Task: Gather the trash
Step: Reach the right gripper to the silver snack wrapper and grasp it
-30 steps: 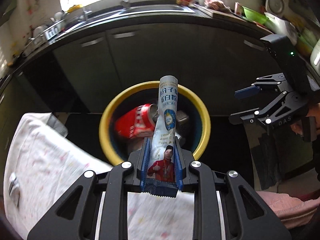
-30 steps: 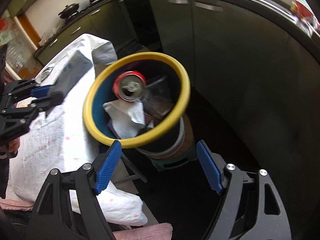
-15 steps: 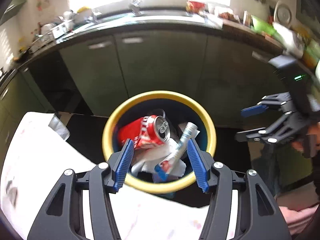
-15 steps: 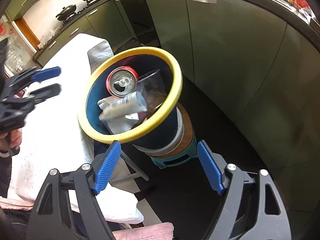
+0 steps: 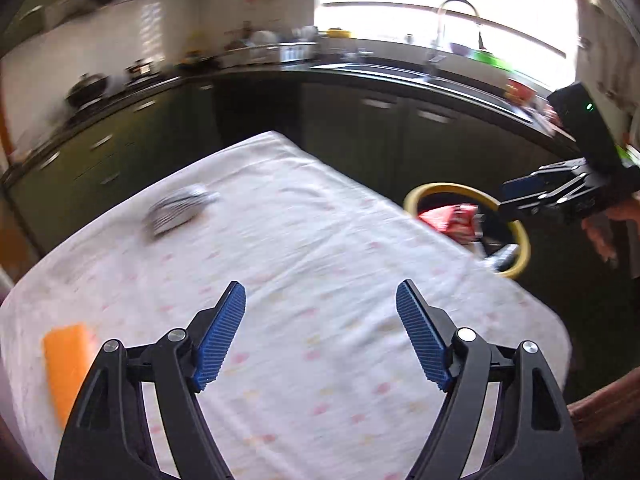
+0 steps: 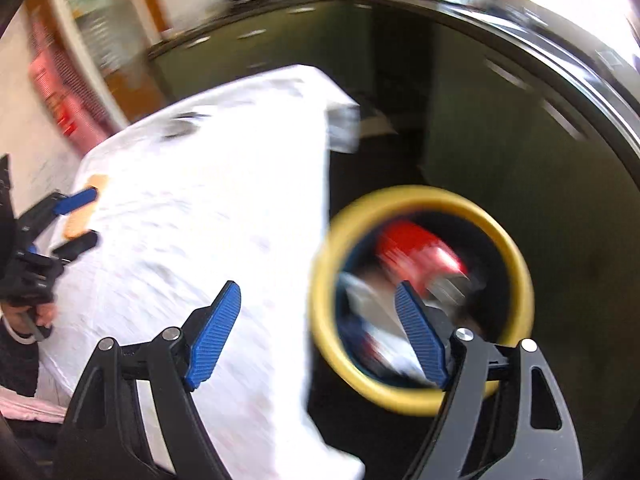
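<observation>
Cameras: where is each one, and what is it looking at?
Left wrist: on the left gripper, looking over the white table toward the kitchen counter; its open fingers and the right gripper show.
Right wrist: on the right gripper, looking down at the table edge and the bin; the left gripper shows.
Both see the table, the bin and an orange thing.

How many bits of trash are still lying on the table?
2. A silvery crumpled wrapper lies on the far left part of the table, and an orange piece lies near the left edge. Blur may hide smaller bits.
</observation>
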Action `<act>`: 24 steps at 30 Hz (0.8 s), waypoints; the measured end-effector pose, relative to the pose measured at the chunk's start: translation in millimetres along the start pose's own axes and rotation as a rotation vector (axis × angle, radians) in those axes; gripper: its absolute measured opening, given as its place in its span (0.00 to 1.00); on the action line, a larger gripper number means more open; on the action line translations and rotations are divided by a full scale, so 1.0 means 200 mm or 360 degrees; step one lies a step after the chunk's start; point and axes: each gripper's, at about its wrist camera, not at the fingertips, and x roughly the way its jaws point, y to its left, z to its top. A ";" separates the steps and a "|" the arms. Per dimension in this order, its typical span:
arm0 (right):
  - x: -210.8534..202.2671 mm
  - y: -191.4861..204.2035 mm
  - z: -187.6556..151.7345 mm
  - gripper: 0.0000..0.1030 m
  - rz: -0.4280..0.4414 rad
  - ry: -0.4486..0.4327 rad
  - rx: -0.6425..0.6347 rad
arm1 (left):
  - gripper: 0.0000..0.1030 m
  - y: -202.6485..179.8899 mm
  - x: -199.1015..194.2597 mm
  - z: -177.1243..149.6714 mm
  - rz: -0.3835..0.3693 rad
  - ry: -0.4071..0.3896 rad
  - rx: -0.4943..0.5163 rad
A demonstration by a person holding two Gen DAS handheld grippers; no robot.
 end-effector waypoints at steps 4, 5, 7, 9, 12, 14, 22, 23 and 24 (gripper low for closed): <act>0.22 0.27 0.29 0.77 0.0137 0.0065 -0.0171 | 0.81 0.26 -0.01 -0.10 0.0117 -0.0021 -0.0161; 0.28 0.32 0.35 0.77 0.0153 0.0089 -0.0180 | 0.81 0.30 -0.01 -0.12 0.0131 -0.0028 -0.0193; 0.40 0.44 0.49 0.77 0.0202 0.0131 -0.0197 | 0.84 0.37 -0.01 -0.15 0.0147 -0.0042 -0.0238; 0.52 0.56 0.62 0.77 0.0249 0.0172 -0.0214 | 0.86 0.37 -0.01 -0.17 0.0142 -0.0049 -0.0256; 0.66 0.74 0.81 0.77 0.0247 0.0169 -0.0352 | 0.88 0.36 0.00 -0.18 0.0144 -0.0062 -0.0235; 0.73 0.86 0.91 0.77 0.0188 0.0132 -0.0551 | 0.88 0.34 -0.01 -0.19 0.0150 -0.0065 -0.0207; 1.01 1.10 1.11 0.77 0.0057 0.0345 -0.1276 | 0.89 0.32 0.04 -0.21 0.0093 -0.0016 -0.0214; 1.03 1.11 1.11 0.77 0.0065 0.0372 -0.1317 | 0.89 0.31 0.04 -0.21 0.0096 -0.0015 -0.0205; 1.04 1.11 1.12 0.77 0.0089 0.0413 -0.1345 | 0.89 0.31 0.04 -0.21 0.0096 -0.0016 -0.0196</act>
